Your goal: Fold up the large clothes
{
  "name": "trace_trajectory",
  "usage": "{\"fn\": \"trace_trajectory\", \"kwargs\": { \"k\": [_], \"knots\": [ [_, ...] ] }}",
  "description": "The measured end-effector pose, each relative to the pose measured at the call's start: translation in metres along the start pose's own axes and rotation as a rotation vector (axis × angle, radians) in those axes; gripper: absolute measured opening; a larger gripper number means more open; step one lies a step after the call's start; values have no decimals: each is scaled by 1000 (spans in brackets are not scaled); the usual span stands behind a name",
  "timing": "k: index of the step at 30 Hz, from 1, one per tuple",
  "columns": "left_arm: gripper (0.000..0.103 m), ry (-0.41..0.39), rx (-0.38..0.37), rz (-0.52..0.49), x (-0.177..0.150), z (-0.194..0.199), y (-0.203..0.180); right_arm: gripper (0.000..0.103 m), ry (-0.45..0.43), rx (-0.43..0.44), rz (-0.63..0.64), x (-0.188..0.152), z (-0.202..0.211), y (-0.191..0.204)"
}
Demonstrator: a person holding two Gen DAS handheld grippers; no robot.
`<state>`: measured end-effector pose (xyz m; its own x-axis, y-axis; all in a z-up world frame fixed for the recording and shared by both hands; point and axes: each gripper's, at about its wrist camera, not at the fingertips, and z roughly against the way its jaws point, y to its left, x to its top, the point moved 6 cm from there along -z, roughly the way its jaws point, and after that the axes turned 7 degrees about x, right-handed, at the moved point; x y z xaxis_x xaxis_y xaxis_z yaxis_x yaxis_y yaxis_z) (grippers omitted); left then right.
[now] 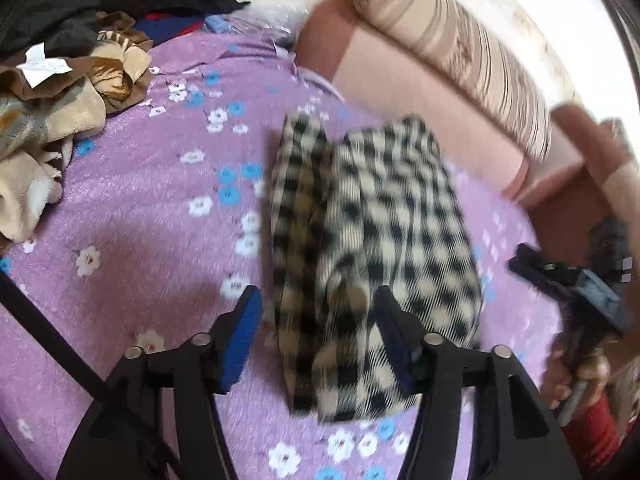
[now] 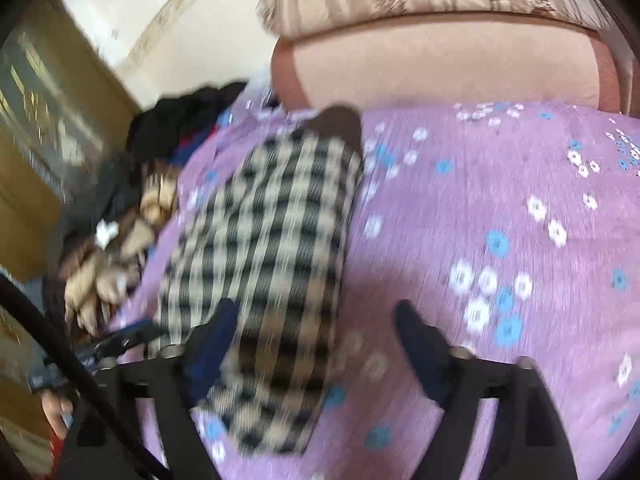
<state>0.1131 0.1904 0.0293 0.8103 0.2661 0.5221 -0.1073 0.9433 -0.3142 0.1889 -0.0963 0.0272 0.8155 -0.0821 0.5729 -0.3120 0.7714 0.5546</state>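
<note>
Hovering with both tools spread wide and holding nothing: left gripper over the near end of the checked garment, right gripper just past its right edge. Lying straight ahead of the fingers, folded into a narrow stack on the purple floral bedspread. Looks mostly done for this piece, perhaps one more fold or a move aside. Further out to the left, an unfolded heap of clothes, apparently still waiting. Beyond, a pink headboard.
</note>
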Motion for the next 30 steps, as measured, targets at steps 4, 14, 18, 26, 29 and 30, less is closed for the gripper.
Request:
{"fn": "trace_trajectory", "kwargs": {
  "k": [4,14,18,26,29,30],
  "knots": [
    [81,13,-82,81,12,-22,4,91,65,122,-159,11,-49,-32],
    [47,176,-181,83,-2,-71,-25,66,101,284,-213,18,-130,-18],
    [47,131,-213,59,1,-69,-67,39,105,326,-258,24,-108,-32],
    [51,179,-183,37,-9,-84,-106,47,-37,169,-169,47,-19,-68],
    [60,222,-179,88,-14,-96,-93,62,30,40,-214,32,-34,-93],
    [60,233,-192,109,-13,-94,-89,65,49,0,-232,25,-40,-99]
  ]
}}
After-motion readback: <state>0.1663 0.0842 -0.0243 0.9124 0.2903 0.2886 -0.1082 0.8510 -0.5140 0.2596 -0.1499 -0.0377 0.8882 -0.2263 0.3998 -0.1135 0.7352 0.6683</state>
